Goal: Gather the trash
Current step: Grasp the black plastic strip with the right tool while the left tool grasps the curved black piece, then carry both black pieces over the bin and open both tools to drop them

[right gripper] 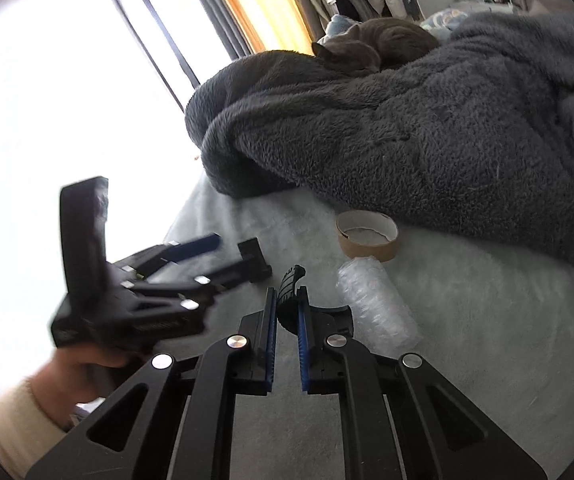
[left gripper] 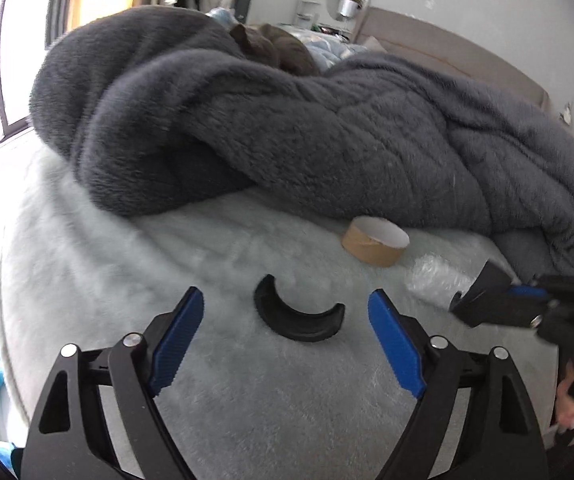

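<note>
A black crescent-shaped plastic piece [left gripper: 297, 318] lies on the pale fluffy bedcover [left gripper: 191, 248], between and just beyond my open left gripper [left gripper: 287, 312]. A brown tape roll [left gripper: 375, 242] sits behind it, and a clear bubble-wrap roll [left gripper: 435, 282] lies to its right. My right gripper [right gripper: 287, 304] is nearly closed around the black piece [right gripper: 289, 294], its pads on either side of it. The tape roll [right gripper: 367, 236] and bubble-wrap roll [right gripper: 375, 306] lie just right of it. The right gripper [left gripper: 487, 300] shows at the right edge of the left wrist view, and the left gripper [right gripper: 231, 254] shows open in the right wrist view.
A thick dark grey fleece blanket [left gripper: 287, 120] is heaped across the bed behind the items. A grey cat [right gripper: 371, 46] sleeps on top of it. A bright window [right gripper: 67, 80] is on the left, a headboard [left gripper: 447, 52] and a shelf with a mirror behind.
</note>
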Action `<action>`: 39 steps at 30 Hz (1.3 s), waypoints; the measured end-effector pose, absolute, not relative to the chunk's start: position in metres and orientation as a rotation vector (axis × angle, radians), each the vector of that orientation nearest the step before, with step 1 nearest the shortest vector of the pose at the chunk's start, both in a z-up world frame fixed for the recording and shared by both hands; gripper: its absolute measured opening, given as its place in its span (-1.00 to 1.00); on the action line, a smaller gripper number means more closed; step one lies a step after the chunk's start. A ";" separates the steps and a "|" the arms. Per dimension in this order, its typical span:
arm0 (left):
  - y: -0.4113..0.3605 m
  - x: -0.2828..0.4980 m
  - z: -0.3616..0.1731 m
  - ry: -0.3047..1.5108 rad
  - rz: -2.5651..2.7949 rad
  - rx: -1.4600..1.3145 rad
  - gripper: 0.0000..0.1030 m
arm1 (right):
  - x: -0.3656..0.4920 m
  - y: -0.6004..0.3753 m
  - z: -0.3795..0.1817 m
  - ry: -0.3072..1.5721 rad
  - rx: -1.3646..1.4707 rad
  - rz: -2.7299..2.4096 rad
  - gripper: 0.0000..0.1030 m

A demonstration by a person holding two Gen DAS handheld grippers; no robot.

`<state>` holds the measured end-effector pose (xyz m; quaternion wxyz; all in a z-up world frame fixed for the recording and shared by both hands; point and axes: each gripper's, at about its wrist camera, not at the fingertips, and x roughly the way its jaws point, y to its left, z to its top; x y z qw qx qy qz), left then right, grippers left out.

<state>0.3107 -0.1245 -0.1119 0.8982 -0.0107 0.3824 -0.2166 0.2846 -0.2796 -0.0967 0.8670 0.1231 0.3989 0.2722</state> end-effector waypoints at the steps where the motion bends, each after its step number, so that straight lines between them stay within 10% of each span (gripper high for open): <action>1: -0.127 0.311 -0.113 0.796 -0.455 -0.010 0.62 | 0.287 -0.282 -0.096 0.843 0.280 0.580 -0.82; 15: -0.130 0.318 -0.127 0.858 -0.478 -0.011 -0.06 | 0.280 -0.298 -0.088 0.860 0.418 0.610 -0.82; 39: -0.051 0.216 -0.095 0.846 -0.376 -0.040 -0.10 | 0.231 -0.200 -0.058 0.807 0.429 0.697 -0.82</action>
